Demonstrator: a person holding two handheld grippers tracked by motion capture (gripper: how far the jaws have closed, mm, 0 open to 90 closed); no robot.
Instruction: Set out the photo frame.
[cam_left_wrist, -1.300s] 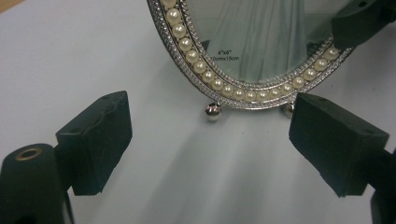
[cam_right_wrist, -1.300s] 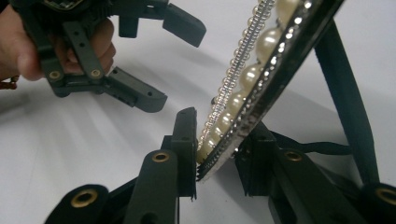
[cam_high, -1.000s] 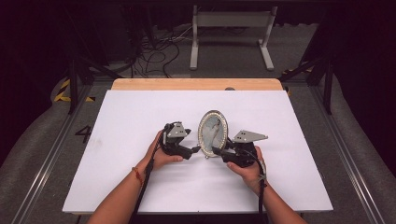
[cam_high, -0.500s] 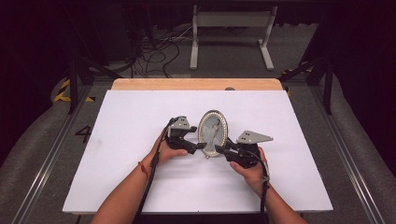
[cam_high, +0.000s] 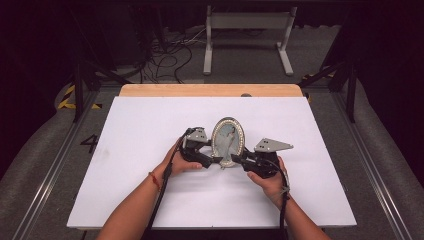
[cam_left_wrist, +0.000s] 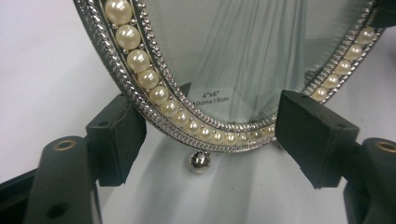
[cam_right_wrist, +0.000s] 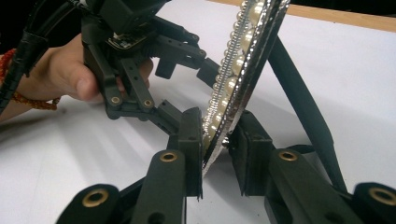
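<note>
High view, working from the near edge outward: two forearms come in over the white desk (cam_high: 150, 200), each hand carrying a tool, and between them an oval pearl-rimmed picture frame (cam_high: 228, 142) stands upright near the middle of the desk. The right tool (cam_high: 239, 161) meets the frame's lower right edge; its own camera shows the two black jaws closed front and back on the rim (cam_right_wrist: 219, 135), pads pressed on it, after a last bit of closing. The left tool (cam_high: 212, 161) reaches to the frame's lower left edge. Seen from its own camera, its jaws have just been closing, with the bottom curve of the frame (cam_left_wrist: 219, 93) between them, yet they still stand apart: one pad (cam_left_wrist: 116, 135) lies just beside or against the beaded rim, the other pad (cam_left_wrist: 313, 135) sits near the rim on the far side, and whether either presses cannot be told. A small silver ball foot (cam_left_wrist: 200, 161) hangs under the rim, and a dark back strut (cam_right_wrist: 299, 107) props the frame from behind. The step in hand looks like steadying the frame with both tools so that it can be lifted or repositioned. The next move probably calls for the left tool to finish closing gently on the metal edge, clear of the glass, and then for both hands to act together so the frame does not twist. Farther off lie the desk's wooden back edge (cam_high: 210, 90) and cables on the floor (cam_high: 170, 55).
</note>
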